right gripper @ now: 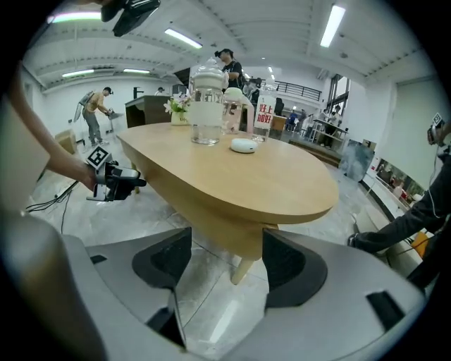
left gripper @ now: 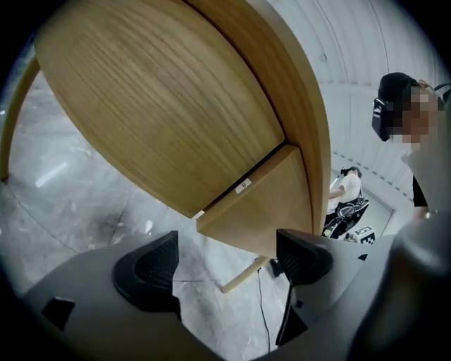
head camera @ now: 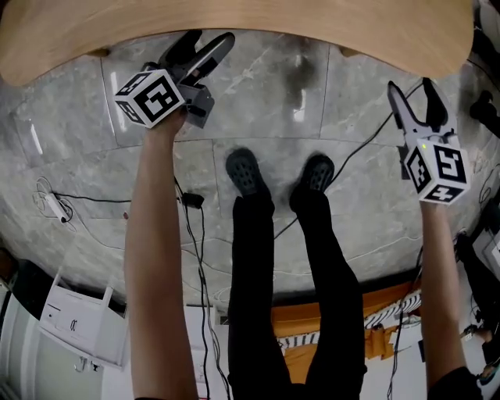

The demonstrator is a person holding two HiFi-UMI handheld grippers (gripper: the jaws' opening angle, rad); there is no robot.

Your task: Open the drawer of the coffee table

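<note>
The oval wooden coffee table runs along the top of the head view. In the left gripper view I see it from below, where a drawer box with a small white label hangs under the top. My left gripper is open and empty, just short of the drawer's near face and not touching it. In the head view the left gripper sits low at the table's edge. My right gripper is open and empty over the floor, short of the table.
A glass jar, a pitcher and a small white object stand on the tabletop. Cables cross the marble floor by my feet. A table leg slants below the drawer. Several people stand in the background.
</note>
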